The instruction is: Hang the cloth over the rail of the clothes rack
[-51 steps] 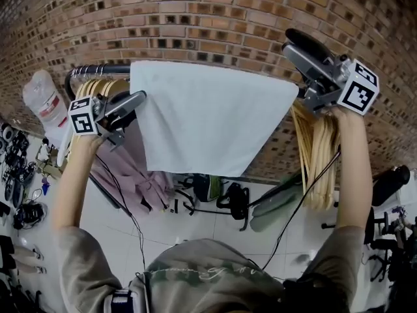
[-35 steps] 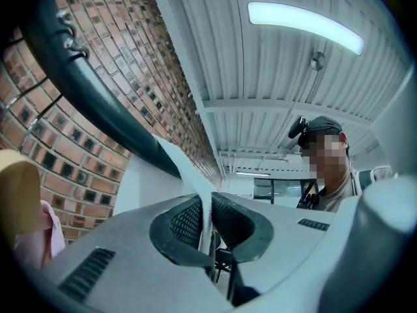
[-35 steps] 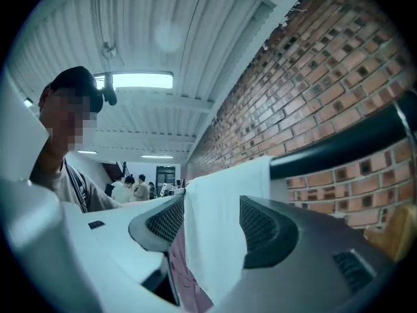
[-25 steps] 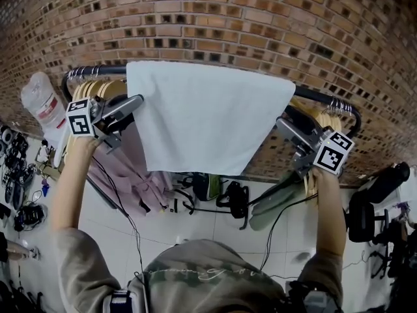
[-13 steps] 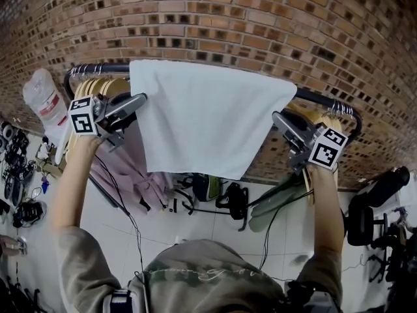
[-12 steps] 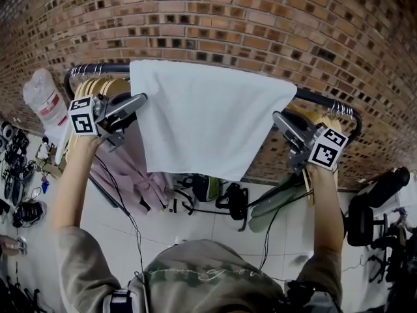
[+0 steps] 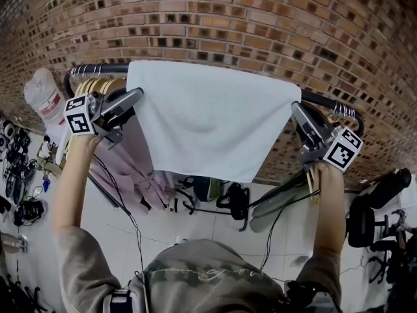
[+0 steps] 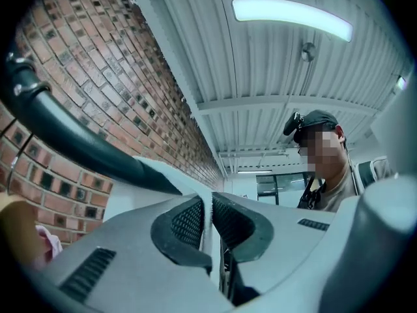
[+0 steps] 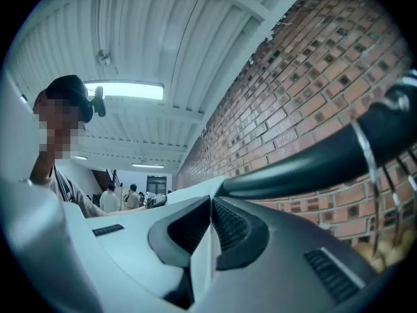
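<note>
A white cloth (image 7: 208,122) hangs draped over the black rail (image 7: 329,103) of the clothes rack, in front of the brick wall. My left gripper (image 7: 138,95) is at the cloth's upper left edge, shut on it. A thin fold of the cloth (image 8: 163,175) runs between the pads of the left gripper (image 8: 210,204), just under the rail (image 8: 65,142). My right gripper (image 7: 296,107) is at the upper right corner. Its jaws are closing, and in the right gripper view the right gripper (image 9: 210,207) has the cloth's edge (image 9: 195,191) pressed between its pads, beside the rail (image 9: 313,162).
Wooden hangers (image 7: 98,87) and a pink garment (image 7: 133,168) hang left of the cloth, with more hangers (image 7: 314,178) on the right. Bags (image 7: 208,188) lie on the floor below. A plastic-wrapped bundle (image 7: 42,96) stands at the left, an office chair (image 7: 365,223) at the right.
The right gripper rose from below the rail to the cloth's upper right corner and closed on it; that corner now sits farther right. The left gripper has barely moved.
</note>
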Available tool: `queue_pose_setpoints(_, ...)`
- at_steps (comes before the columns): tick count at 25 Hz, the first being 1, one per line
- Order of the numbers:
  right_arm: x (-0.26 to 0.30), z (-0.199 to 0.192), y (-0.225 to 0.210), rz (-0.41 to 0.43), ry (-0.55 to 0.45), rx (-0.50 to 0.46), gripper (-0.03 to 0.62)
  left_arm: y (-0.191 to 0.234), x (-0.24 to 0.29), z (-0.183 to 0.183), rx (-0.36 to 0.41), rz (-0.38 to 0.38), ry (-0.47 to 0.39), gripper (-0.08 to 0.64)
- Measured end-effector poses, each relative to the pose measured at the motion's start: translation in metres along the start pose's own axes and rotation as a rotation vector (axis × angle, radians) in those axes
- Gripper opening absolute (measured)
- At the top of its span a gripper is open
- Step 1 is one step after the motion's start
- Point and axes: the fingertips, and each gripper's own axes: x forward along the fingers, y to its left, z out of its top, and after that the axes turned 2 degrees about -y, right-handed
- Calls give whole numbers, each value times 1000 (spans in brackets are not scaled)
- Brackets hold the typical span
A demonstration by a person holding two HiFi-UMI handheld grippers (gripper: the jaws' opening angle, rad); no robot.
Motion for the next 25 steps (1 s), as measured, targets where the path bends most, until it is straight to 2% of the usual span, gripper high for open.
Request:
queue_pose_setpoints(3, -4, 8, -1, 5, -17, -4, 20, 2, 2, 3, 14, 2, -31, 20)
queue_pose_setpoints(7, -1, -5, 1, 24, -24, 50, 20, 11, -4, -11, 18, 45, -4, 20)
queue_pose_setpoints(11, -3, -15, -6, -9, -7, 68, 23, 14, -8, -12, 41, 88, 8, 21)
queue_pose_setpoints(12, -4, -17, -7, -16, 1, 67, 25, 14, -9, -12, 48, 96, 15, 39)
queue_pose_setpoints(13, -4, -18, -6, -14, 7, 67, 59, 13, -9, -12, 55, 104, 25, 81)
queue_pose_setpoints(14, -4, -20, -3, -1, 11, 65, 123, 13, -9, -13, 64, 115, 36, 110)
queue_pose_setpoints(17, -5, -27, 9, 39, 32, 42, 127, 14, -13, -17, 84, 153, 63, 183)
queue_pose_setpoints(22, -4, -32, 13, 22, 46, 25, 127, 14, -25, -18, 67, 169, 61, 200)
queue_pose_setpoints(24, -5, -33, 16, 32, 50, 27, 146, 10, -28, -20, 63, 155, 65, 256)
queue_pose_setpoints(25, -6, -33, 18, 35, 51, 31, 146, 8, -29, -21, 61, 149, 65, 256)
